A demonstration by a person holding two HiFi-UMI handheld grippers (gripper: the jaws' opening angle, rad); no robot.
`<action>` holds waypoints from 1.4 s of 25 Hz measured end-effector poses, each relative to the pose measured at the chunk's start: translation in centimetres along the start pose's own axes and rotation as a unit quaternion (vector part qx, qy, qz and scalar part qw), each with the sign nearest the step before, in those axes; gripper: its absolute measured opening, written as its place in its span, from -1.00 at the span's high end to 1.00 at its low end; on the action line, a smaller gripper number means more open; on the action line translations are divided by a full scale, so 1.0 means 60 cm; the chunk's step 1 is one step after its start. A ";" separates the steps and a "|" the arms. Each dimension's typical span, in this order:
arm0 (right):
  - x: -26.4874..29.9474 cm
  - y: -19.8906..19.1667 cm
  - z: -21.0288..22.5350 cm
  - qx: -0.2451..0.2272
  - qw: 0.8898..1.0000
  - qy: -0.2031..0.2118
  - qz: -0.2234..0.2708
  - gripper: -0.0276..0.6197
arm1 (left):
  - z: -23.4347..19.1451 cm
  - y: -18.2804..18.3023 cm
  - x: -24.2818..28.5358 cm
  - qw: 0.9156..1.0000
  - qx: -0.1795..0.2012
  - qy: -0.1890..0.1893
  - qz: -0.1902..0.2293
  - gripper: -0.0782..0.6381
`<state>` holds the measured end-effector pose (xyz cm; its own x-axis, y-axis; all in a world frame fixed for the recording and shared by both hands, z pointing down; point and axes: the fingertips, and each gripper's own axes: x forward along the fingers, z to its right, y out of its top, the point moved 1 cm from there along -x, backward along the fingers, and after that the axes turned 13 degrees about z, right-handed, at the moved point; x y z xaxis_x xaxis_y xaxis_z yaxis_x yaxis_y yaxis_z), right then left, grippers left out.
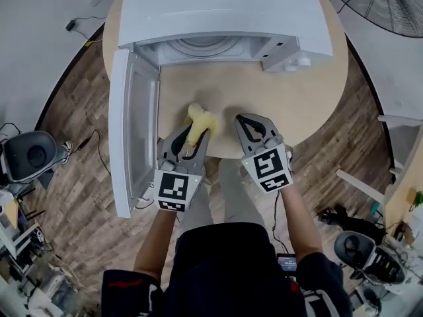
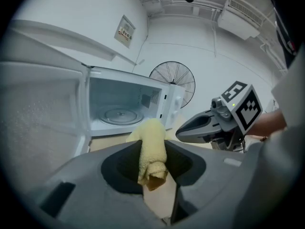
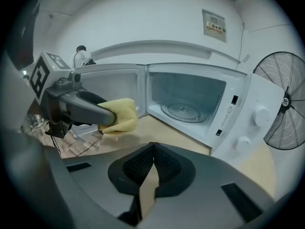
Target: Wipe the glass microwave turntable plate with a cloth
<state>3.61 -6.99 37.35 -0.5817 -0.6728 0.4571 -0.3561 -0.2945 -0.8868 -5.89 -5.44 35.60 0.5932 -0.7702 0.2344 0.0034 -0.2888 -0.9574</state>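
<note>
A white microwave point(image 1: 225, 8) stands on a round wooden table point(image 1: 310, 104) with its door point(image 1: 129, 131) swung open to the left. The glass turntable plate point(image 2: 119, 115) point(image 3: 185, 111) lies inside the cavity. My left gripper point(image 1: 198, 129) is shut on a folded yellow cloth point(image 1: 200, 119) point(image 2: 152, 149) point(image 3: 119, 115), which sticks out past the jaw tips over the table's front edge. My right gripper point(image 1: 246, 119) is beside it, shut with nothing between its jaws. Both point toward the open cavity from in front of it.
A black floor fan point(image 1: 386, 2) point(image 3: 283, 101) stands to the right behind the table. Chairs and cables sit on the wooden floor point(image 1: 79, 177) at left and right. The person's legs are below the table edge.
</note>
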 end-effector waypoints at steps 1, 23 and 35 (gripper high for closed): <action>0.009 -0.009 -0.003 -0.003 1.000 0.008 -0.001 0.88 | -0.003 -0.009 0.005 1.000 0.001 0.000 -0.001 0.41; 0.136 -0.093 0.093 -0.141 0.989 0.019 -0.030 0.88 | -0.059 -0.110 0.084 0.999 0.000 0.033 0.016 0.41; 0.188 -0.043 0.165 -0.230 0.973 -0.032 0.012 0.87 | -0.053 -0.129 0.096 0.999 0.006 0.039 0.019 0.41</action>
<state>5.20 -20.56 44.12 -0.5532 -0.7203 0.4185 -0.6404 0.0464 -0.7666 -5.06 -9.43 44.92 0.5287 -0.8227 0.2090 -0.0092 -0.2518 -0.9677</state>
